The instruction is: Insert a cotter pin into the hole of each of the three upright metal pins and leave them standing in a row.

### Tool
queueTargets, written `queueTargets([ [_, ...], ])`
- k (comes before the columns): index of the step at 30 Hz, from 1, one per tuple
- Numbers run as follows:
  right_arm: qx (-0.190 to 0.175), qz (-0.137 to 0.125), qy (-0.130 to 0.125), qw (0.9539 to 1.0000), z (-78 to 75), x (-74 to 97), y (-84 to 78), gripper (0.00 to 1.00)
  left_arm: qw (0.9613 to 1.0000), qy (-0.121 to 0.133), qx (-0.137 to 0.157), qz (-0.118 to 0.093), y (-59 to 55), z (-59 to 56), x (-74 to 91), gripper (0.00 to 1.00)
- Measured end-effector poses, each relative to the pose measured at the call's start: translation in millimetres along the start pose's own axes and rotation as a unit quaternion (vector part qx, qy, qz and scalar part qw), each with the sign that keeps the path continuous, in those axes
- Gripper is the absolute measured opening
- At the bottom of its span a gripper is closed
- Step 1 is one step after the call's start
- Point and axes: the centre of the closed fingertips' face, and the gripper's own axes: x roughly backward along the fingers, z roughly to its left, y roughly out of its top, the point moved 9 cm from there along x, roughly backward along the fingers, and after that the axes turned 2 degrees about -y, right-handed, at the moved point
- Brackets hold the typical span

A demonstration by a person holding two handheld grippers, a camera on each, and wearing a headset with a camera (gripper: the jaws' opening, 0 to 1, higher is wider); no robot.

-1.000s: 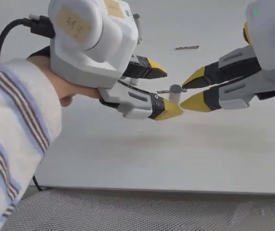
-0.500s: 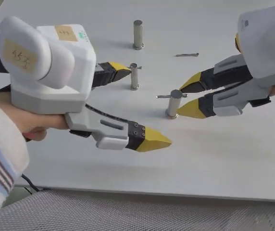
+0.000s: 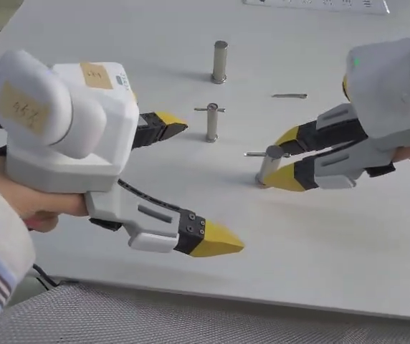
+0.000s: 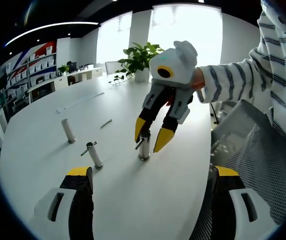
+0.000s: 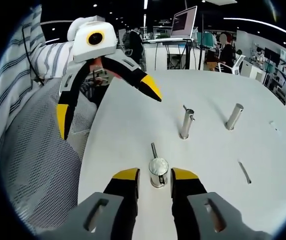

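Evidently open, the right hand-held gripper [image 5: 155,175] straddles the pin [image 5: 158,166]; its own view shows gaps.

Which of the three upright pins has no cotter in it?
The far pin, bare at the top. The middle pin and the near pin each carry a cotter; a spare cotter lies loose.

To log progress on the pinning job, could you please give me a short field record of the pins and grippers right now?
near pin: upright, first cotter pin through its top, between the right gripper's parted jaws
middle pin: upright, second cotter pin through it
far pin: upright, no cotter pin
loose cotter pin: flat on the table
left gripper: open, empty, above the table's near side
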Motion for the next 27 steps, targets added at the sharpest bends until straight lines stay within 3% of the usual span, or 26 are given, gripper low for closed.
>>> queueTargets([
  [6,-0.003,-0.001,-0.002,1.0,-4.1,-3.5,1.8,0.11,0.9998,0.015,0.01,-0.01,-4.1,-0.5,8.8,0.99],
  [20,0.002,0.005,-0.004,1.0,-5.3,-4.8,1.5,0.09,0.9989,0.041,0.02,-0.011,-12.2,-0.9,20.5,0.98],
  [27,0.014,0.022,-0.002,0.9997,-9.3,-4.6,4.1,0.08,0.9981,0.054,0.027,-0.015,-11.5,-3.2,23.9,0.97],
])
